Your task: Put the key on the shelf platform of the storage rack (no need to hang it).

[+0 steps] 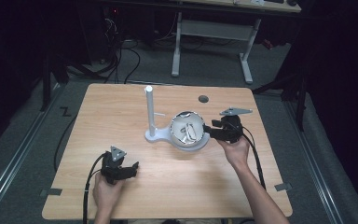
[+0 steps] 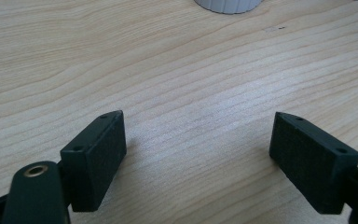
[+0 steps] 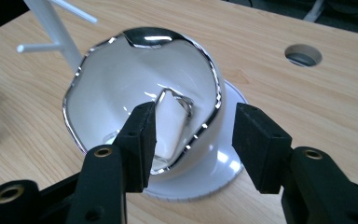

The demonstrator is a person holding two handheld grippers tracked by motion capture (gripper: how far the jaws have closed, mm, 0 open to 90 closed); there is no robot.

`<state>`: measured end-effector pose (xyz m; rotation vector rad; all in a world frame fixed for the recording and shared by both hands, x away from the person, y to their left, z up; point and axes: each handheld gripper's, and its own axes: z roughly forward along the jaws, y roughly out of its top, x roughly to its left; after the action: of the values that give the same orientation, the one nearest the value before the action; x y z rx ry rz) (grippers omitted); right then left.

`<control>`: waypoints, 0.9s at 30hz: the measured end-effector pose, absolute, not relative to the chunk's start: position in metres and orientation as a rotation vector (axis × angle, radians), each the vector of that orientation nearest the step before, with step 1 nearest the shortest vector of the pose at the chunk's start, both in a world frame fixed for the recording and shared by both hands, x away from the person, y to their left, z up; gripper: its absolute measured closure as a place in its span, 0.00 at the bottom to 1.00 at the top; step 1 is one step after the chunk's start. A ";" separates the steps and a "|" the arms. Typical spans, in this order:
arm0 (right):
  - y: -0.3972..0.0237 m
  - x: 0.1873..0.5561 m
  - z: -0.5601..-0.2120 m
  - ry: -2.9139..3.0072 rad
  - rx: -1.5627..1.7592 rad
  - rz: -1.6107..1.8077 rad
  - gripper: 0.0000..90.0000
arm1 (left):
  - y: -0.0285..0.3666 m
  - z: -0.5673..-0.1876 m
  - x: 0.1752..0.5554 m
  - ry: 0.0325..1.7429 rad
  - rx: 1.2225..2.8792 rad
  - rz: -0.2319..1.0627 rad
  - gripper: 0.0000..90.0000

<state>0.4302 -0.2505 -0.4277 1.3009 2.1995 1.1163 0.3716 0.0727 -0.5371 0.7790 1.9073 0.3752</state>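
Note:
A white cup with a wavy silver rim lies tilted on the round base of a white peg stand, its mouth facing up and toward me. My right gripper reaches in from the cup's right. In the right gripper view the cup has one jaw inside its bowl and the other outside its wall. A gap shows at the outer pad, so the right gripper is open around the rim. My left gripper rests near the table's front left, open over bare wood.
A round cable hole sits in the tabletop behind the cup, also in the right gripper view. The stand's ribbed base edge lies ahead of the left jaws. Cables and a white desk frame stand on the floor beyond.

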 end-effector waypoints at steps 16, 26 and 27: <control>-0.276 0.407 -0.413 2.111 1.300 1.201 0.57 | 0.072 -0.537 0.370 1.900 0.793 0.365 0.21; -0.288 0.398 -0.407 2.081 1.305 1.205 0.56 | 0.072 -0.537 0.370 1.899 0.794 0.365 0.21; -0.289 0.397 -0.407 2.076 1.303 1.208 0.56 | 0.072 -0.537 0.370 1.899 0.794 0.365 0.21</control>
<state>0.3970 -0.2893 -0.4065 1.3034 2.0763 1.2083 0.3699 0.0722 -0.5372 0.7941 1.8991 0.3652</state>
